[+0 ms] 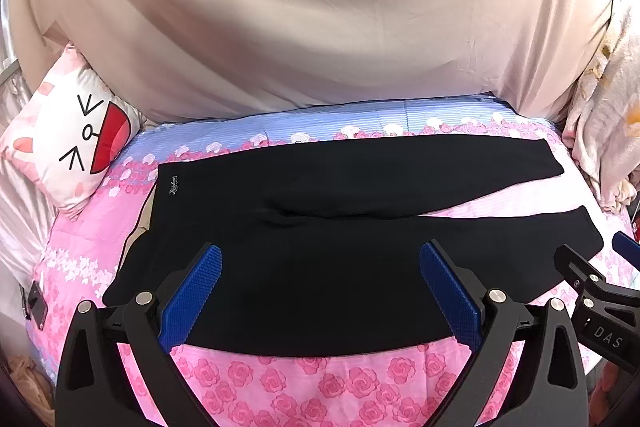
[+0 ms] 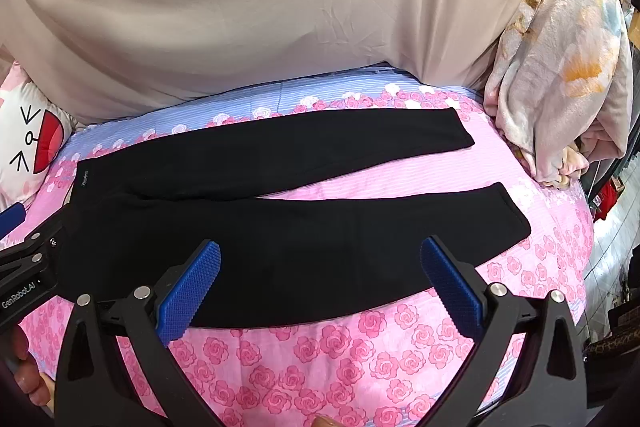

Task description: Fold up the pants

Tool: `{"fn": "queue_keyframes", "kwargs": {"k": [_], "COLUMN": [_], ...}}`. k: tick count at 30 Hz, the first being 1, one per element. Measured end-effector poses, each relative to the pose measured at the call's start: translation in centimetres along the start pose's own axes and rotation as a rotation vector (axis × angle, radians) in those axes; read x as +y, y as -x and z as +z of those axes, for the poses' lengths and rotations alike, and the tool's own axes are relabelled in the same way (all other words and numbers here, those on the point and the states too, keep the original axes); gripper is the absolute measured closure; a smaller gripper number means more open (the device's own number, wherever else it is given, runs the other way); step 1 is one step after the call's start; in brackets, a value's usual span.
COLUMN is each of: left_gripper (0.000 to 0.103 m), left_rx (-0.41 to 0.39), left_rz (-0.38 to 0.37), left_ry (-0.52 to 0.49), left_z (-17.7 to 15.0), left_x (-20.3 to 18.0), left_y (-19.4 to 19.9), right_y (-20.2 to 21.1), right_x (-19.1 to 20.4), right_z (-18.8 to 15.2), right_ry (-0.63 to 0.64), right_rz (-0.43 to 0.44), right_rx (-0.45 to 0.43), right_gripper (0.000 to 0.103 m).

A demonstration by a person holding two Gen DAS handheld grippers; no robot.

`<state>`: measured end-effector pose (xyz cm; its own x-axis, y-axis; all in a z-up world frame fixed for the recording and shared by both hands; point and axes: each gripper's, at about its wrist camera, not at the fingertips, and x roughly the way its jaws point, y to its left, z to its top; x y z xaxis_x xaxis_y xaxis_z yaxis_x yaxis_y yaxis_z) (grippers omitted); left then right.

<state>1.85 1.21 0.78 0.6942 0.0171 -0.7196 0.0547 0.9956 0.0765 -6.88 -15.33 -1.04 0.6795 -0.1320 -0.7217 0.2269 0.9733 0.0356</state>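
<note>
White "DAS" stands on the black plastic body of the right gripper (image 1: 624, 247). White "GenRobot.AI" stands on the black plastic body of the left gripper (image 2: 18, 223). The flat black fabric pants (image 2: 280, 235) carry a small white script logo near the waistband, perhaps a brand, too small to read.

- pants (image 1: 340, 227) are plain black, tiny pale logo by the waistband
- bedsheet (image 1: 304, 387) is pink with rose print, plus a blue striped band further back
- cushion (image 1: 68, 143) is white with a cartoon face and red mouth
- gripper pads (image 2: 188, 291) are bright blue on black frames
- big beige cloth (image 2: 260, 7) behind, no pattern
</note>
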Motion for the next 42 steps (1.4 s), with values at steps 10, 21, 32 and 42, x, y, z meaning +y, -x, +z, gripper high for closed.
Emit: {"fn": "queue_keyframes", "kwargs": {"k": [10, 21, 32, 42], "left_gripper": [0.005, 0.005, 0.005, 0.005], "left_rx": [0.000, 0.000, 0.001, 0.003], "left_rz": [-0.002, -0.005, -0.005, -0.005], "left_ry": [0.003, 0.000, -0.002, -0.002], "left_z": [0.24, 0.22, 0.27, 0.33], "left_x": [0.24, 0.12, 0.01, 0.02], "left_y": [-0.18, -0.36, -0.58, -0.68], "right_y": [-0.25, -0.25, -0.26, -0.32], "right_x": [0.13, 0.13, 0.12, 0.07], "right_z": [0.11, 0.18, 0.12, 0.16], "right_ry": [0.004, 0.004, 0.001, 0.000], "right_rz": [0.005, 0.002, 0.004, 0.004], "right_rx": [0.005, 0.005, 0.006, 0.007], "right_gripper": [0.005, 0.005, 0.005, 0.005]}}
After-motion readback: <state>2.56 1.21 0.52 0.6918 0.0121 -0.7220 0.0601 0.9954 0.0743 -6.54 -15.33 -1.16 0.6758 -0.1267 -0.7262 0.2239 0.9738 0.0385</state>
